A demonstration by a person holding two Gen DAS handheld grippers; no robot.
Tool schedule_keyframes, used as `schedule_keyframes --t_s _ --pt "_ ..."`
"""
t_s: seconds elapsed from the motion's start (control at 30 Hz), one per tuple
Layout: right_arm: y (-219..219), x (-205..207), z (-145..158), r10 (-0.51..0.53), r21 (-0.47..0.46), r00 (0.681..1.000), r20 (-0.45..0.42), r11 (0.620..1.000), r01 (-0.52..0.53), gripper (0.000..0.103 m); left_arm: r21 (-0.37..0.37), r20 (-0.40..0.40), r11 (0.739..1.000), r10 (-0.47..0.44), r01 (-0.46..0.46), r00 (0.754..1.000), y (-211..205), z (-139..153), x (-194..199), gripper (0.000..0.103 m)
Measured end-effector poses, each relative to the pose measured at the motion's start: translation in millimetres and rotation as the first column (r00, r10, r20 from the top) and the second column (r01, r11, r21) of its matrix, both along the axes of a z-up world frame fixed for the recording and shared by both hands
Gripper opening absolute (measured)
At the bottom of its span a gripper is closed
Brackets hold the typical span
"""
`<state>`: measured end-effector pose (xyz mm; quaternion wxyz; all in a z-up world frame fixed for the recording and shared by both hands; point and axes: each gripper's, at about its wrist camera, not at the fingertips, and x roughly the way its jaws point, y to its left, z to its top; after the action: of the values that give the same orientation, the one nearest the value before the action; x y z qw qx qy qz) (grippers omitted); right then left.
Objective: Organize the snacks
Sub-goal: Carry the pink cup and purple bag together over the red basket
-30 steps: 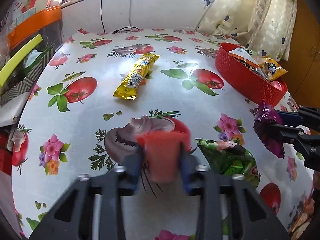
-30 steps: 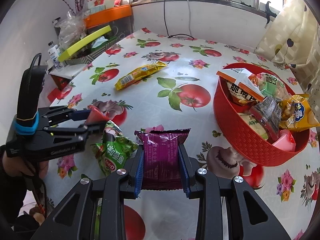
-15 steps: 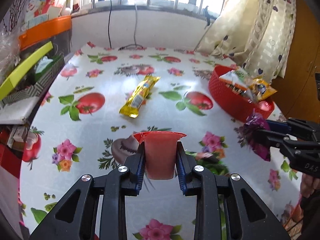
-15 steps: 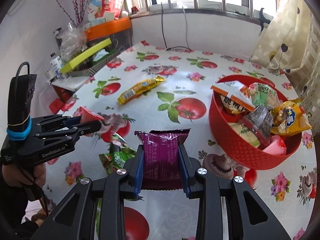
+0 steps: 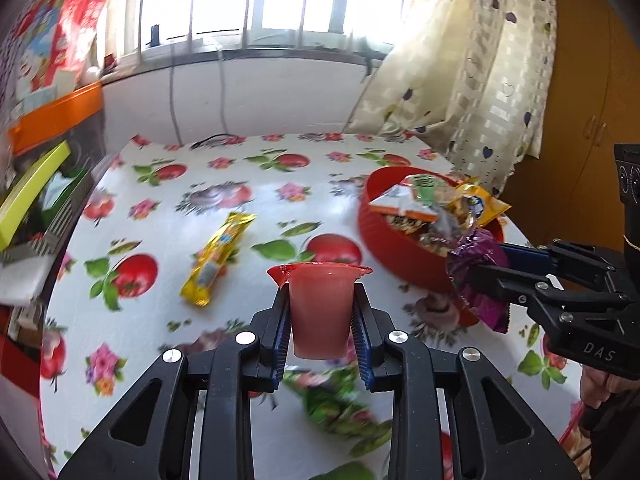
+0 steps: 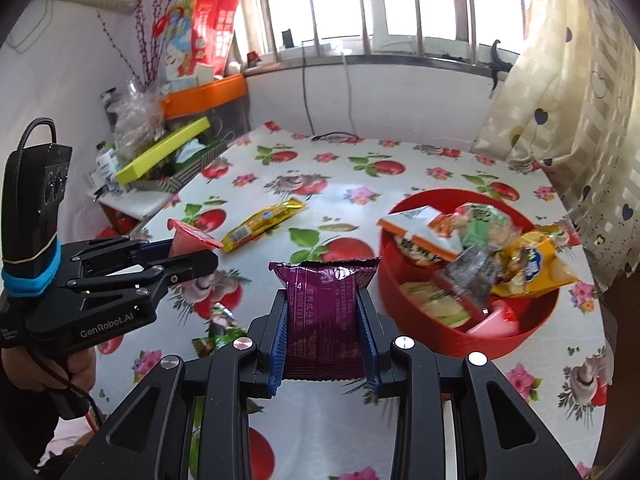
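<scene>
Snack bar lies on the table, left of the basket

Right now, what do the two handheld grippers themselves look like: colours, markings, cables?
Both are black plastic frames with silver screw heads and blue ribbed pads inside the fingers. The left gripper carries white "GenRobot.AI" lettering, a black camera block bound on with blue bands, and a black cable looping from its top. The right gripper shows "DAS" lettering on its body. No sleeve colour is clear.

Snacks, some held aloft, some lying on the table.
Pink jelly cup and purple packet aloft; yellow bar and green packet flat; red basket full.
</scene>
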<state>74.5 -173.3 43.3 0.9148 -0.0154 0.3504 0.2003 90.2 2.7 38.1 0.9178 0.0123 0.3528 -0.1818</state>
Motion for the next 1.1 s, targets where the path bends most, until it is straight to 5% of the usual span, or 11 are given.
schedule_keyframes --t_s 0.53,1.1 --pt "-59 27 10 -0.103 0.004 0.994 0.023 0.995 0.103 0.029 -0.007 -0.014 0.991 -0.135 0.135 0.991 -78 6 39 0.029" --pt "-103 73 -2 -0.195 -0.015 0.981 -0.007 0.981 0.194 0.029 -0.057 -0.149 0.973 -0.228 0.222 0.962 -134 -25 101 0.029"
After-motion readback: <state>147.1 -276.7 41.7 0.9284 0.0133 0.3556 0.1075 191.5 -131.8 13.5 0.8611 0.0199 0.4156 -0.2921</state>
